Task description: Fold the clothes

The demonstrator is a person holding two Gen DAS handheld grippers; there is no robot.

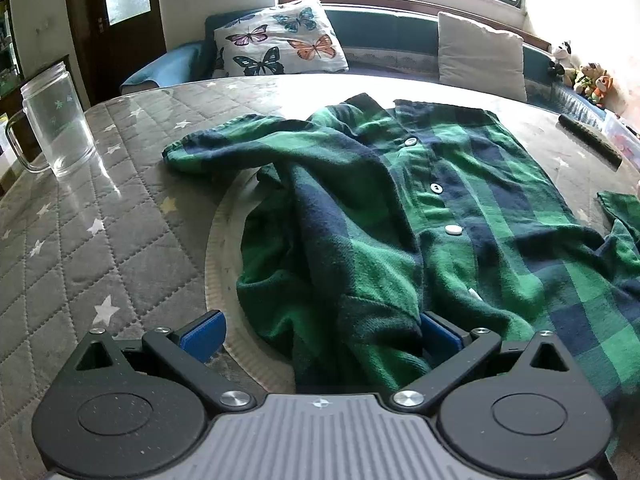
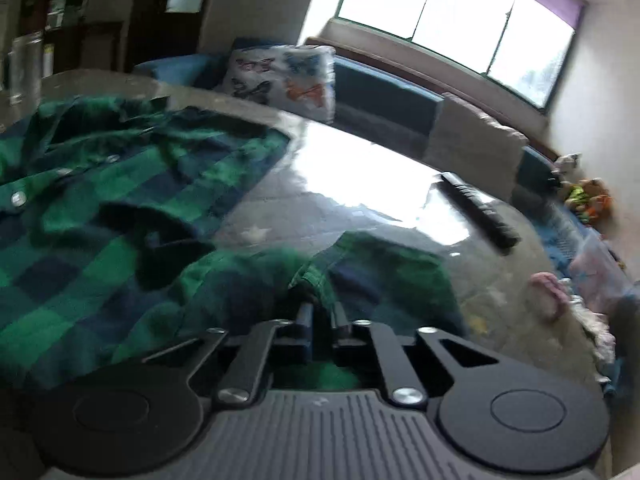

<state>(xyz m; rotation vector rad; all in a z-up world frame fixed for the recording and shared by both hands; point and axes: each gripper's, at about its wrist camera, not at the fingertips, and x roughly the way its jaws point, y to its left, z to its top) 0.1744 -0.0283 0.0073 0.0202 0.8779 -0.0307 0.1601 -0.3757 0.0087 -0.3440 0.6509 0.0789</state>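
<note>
A green and navy plaid shirt [image 1: 460, 216] with white buttons lies rumpled on the table, one sleeve stretched to the left. My left gripper [image 1: 320, 334] is open, its blue pads either side of the shirt's near bunched edge. In the right wrist view the same shirt [image 2: 100, 220] spreads to the left. My right gripper [image 2: 322, 316] is shut on a sleeve [image 2: 360, 276] of the shirt, holding it just above the table. That view is blurred.
The table [image 1: 100, 220] has a grey quilted star cover under glass. A glass mug [image 1: 56, 120] stands at the far left. A dark remote [image 2: 480, 208] lies at the far right. A sofa with a butterfly pillow [image 1: 280, 40] stands behind the table.
</note>
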